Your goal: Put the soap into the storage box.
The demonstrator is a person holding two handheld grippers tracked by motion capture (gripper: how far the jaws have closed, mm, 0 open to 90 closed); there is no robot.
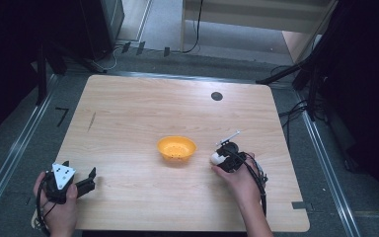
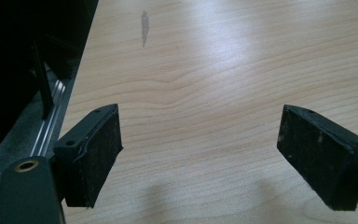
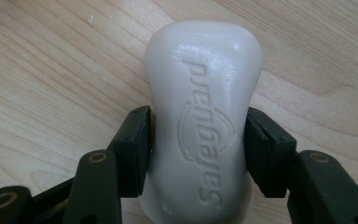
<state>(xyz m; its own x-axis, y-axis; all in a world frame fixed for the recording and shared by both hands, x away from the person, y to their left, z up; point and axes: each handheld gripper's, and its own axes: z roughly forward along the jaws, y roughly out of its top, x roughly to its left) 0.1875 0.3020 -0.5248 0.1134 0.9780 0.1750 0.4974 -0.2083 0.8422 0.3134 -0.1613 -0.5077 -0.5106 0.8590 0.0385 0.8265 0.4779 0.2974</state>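
Soap bar (image 3: 203,135) sits pinched between the right gripper's (image 3: 198,149) jaws — seemingly on the table (image 3: 51,70); left gripper (image 2: 200,154) gapes empty.

Lab recording station: you face a wooden surface (image 1: 128,113), floor rails (image 1: 10,153), loose cables (image 1: 296,111) beyond its far edge.

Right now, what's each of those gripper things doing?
Left gripper: open, holding nothing, above the wooden table.
Right gripper: closed on a white bar of soap.
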